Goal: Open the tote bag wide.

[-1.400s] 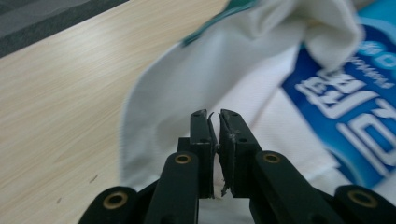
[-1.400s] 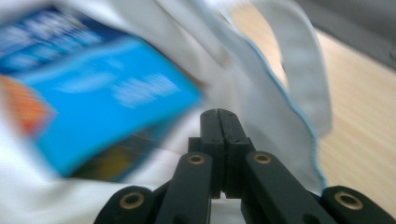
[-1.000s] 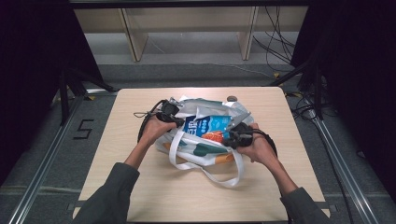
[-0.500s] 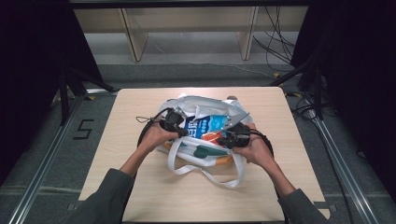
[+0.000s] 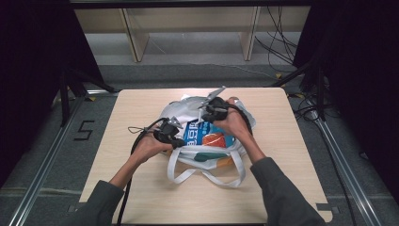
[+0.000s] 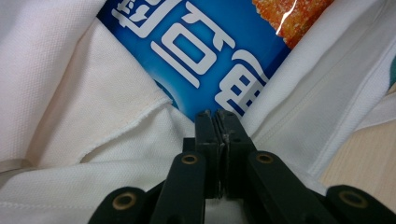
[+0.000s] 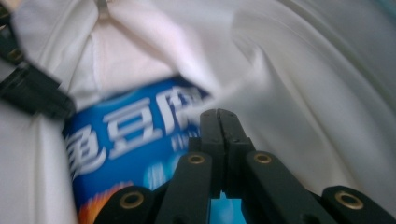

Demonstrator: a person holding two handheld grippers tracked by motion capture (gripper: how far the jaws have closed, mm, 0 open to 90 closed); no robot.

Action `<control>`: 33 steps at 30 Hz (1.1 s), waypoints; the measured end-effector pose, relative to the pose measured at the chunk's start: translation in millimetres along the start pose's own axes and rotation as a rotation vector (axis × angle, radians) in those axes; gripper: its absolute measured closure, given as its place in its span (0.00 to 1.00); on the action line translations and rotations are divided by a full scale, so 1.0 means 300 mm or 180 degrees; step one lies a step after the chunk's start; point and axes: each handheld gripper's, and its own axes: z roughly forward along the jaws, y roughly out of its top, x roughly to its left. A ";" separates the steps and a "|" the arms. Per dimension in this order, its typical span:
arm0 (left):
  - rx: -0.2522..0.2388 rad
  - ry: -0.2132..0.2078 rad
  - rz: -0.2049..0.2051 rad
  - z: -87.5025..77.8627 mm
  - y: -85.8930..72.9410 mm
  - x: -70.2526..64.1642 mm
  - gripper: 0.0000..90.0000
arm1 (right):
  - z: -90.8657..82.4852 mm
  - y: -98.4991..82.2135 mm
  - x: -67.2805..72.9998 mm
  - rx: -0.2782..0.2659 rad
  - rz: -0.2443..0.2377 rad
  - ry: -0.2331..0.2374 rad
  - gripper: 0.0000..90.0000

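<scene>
Right claw point(image 5: 203, 109), jaws shut on the bag point(image 5: 188, 104) edge, has swung to the far side; left claw point(image 5: 181, 142) pinches the near edge; I judge the mouth is being spread around the blue packet point(image 5: 200, 133).

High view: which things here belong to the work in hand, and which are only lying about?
In the work:
white cloth tote bag
blue snack packet with white lettering
left gripper
right gripper

Lying about:
light wooden shelf unit behind the table
black cables on the floor
</scene>
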 end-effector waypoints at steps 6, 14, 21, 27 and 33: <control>-0.0058 -0.0038 -0.0036 -0.001 -0.016 -0.002 0.99 | 0.153 0.070 -0.035 0.0208 0.0037 -0.0176 1.00; -0.0062 -0.0042 -0.0050 -0.006 -0.027 -0.008 0.99 | 0.255 0.115 -0.072 0.0480 0.0084 -0.0554 1.00; -0.0205 0.0181 -0.0243 -0.014 0.028 0.043 0.92 | 0.200 0.127 -0.072 0.0391 0.0158 -0.0580 1.00; -0.0035 0.0334 -0.0349 0.021 0.101 0.106 0.89 | 0.011 0.093 -0.076 0.0061 0.0213 -0.0358 1.00; 0.0206 0.0695 -0.0381 0.014 0.067 0.172 0.96 | -0.088 -0.031 -0.053 0.0212 0.0078 -0.0306 1.00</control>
